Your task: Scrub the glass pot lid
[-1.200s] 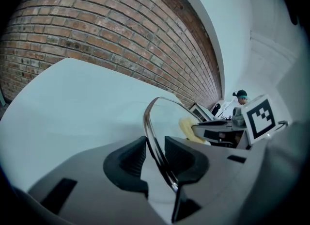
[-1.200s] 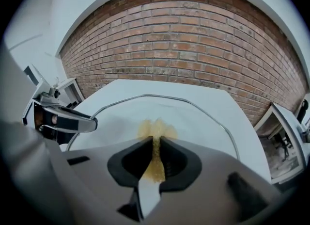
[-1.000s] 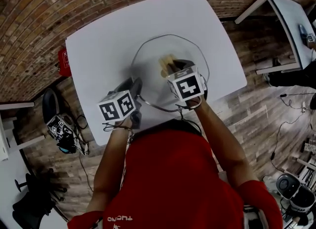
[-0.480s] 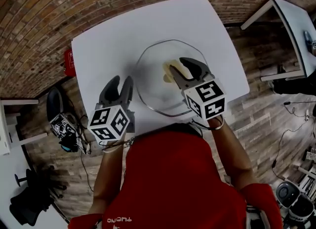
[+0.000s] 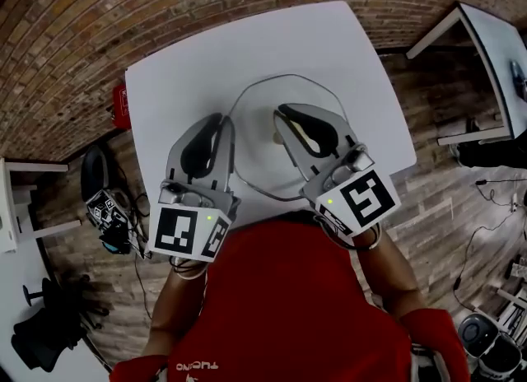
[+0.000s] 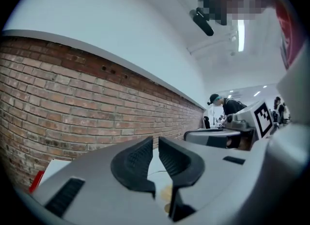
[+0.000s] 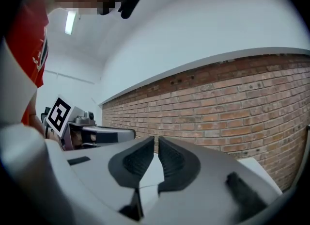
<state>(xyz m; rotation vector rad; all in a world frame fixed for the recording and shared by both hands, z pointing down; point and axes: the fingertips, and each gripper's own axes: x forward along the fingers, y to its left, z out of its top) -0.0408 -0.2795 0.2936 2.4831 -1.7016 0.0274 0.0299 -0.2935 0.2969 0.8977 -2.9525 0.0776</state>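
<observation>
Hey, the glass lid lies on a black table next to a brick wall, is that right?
Not quite: the table is white, not black, as the head view shows. The lid does lie on it, next to the brick wall.

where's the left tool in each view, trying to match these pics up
Head view: left tool at lower left, with its tips by the left rim of the glass pot lid.
Left gripper view: its own jaws at bottom centre, closing, with nothing between them.
Right gripper view: far left, beside its marker cube.
Shared landmark: the brick wall.
</observation>
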